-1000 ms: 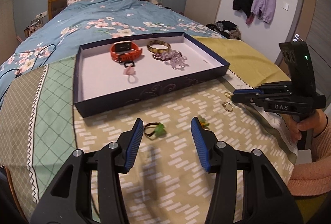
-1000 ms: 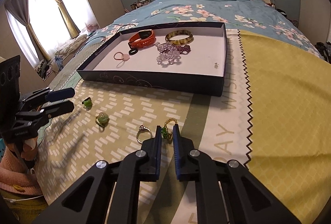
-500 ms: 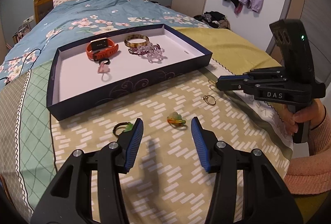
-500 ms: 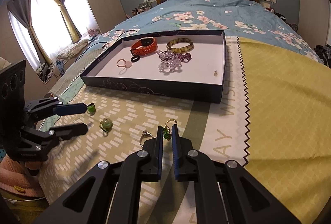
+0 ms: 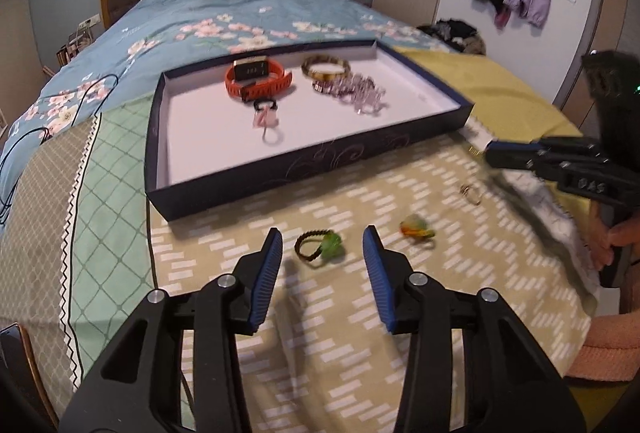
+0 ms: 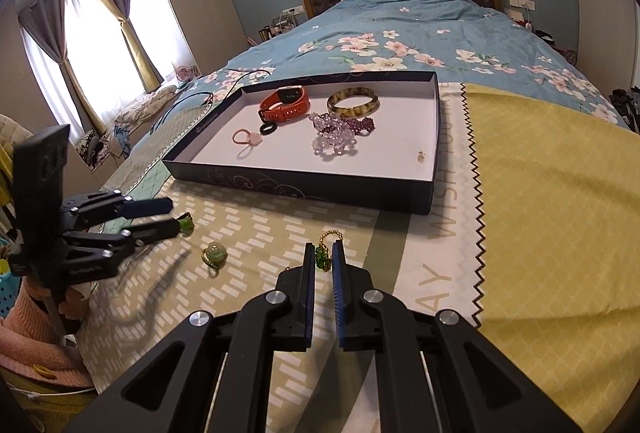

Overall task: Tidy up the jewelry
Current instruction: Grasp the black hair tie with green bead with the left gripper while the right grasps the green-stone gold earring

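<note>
Narrowing since the earlier frame, the left gripper (image 5: pixel 322 247) now frames — without touching — a black ring with a green stone (image 5: pixel 319 244) on the patterned bedspread (image 5: pixel 328 317). The right gripper (image 6: pixel 322 260) stays pinched on a gold-beaded ring with green stone (image 6: pixel 326 248).

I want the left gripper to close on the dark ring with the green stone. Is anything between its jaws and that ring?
Nothing visible. The ring lies on bare cloth just beyond the left gripper, whose open jaws have just been closing, not yet around it.
</note>
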